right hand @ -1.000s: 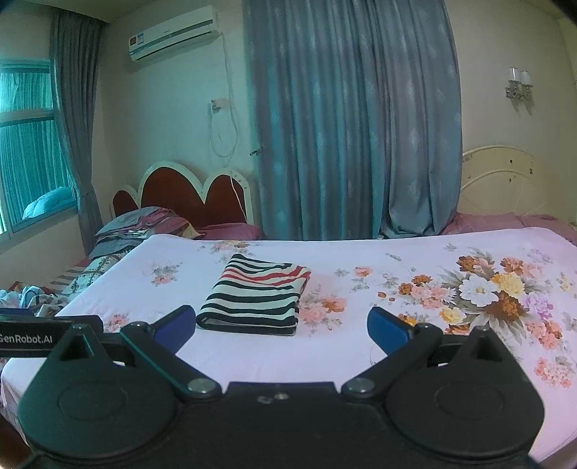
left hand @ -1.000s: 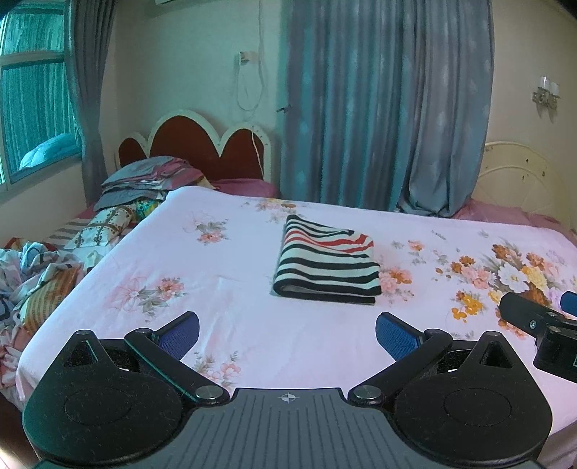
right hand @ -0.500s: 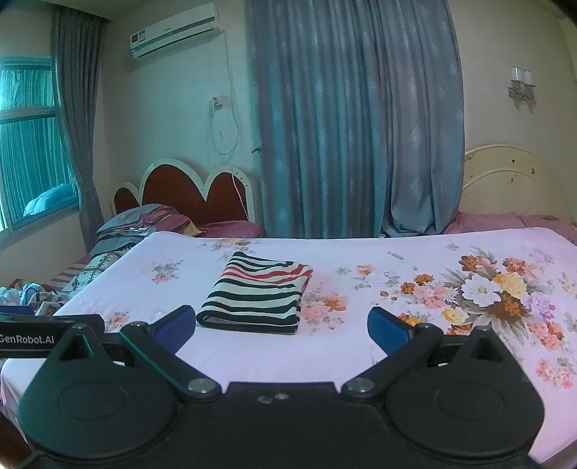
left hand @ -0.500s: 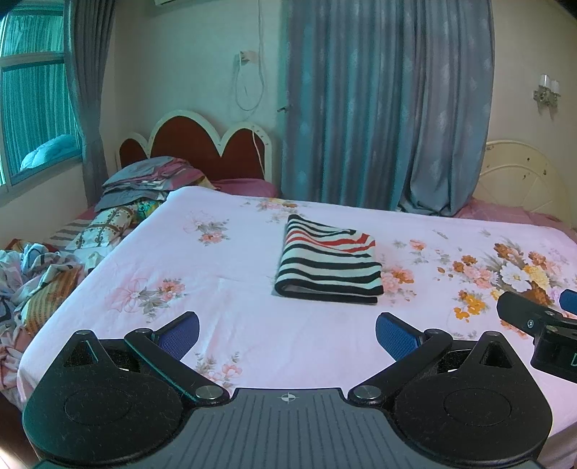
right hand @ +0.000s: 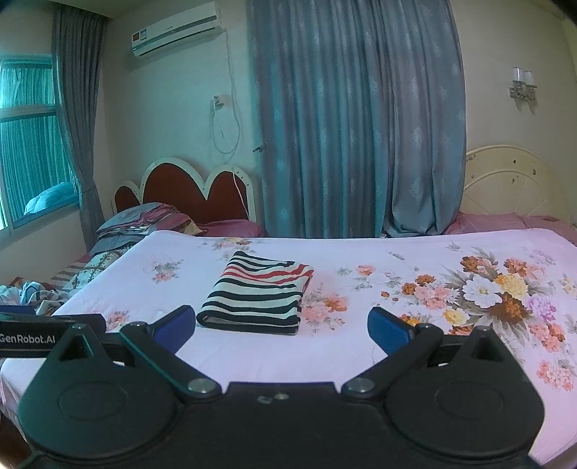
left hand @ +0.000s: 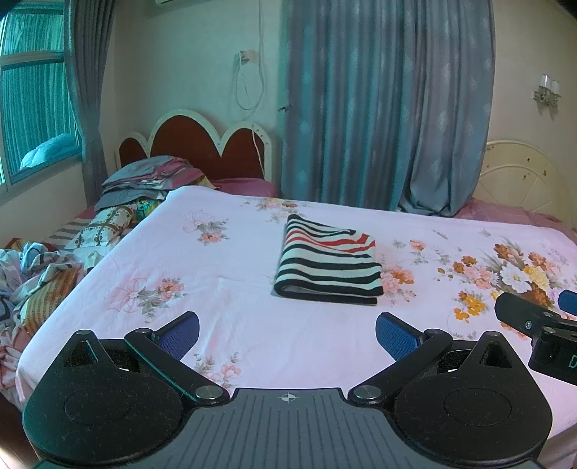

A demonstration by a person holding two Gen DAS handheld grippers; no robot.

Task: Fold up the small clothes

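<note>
Right wrist view alone shows the air conditioner point(right hand: 177, 29) high on the wall; left wrist view alone shows the crumpled clothes pile point(left hand: 32, 277) off the bed's left edge. Striped garment point(left hand: 329, 267) lies folded flat mid-bed on the floral sheet point(left hand: 202, 274), clear of both tools. Left gripper point(left hand: 287, 330) level, low over the near edge, jaws wide, empty. Right gripper point(right hand: 281, 326) just beside it, likewise wide and empty. Bare sheet rings the garment on all sides.

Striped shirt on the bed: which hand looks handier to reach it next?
Probably the left gripper: the striped shirt lies almost straight ahead between its open fingers. From the right gripper, also open, the shirt sits off to the left.
</note>
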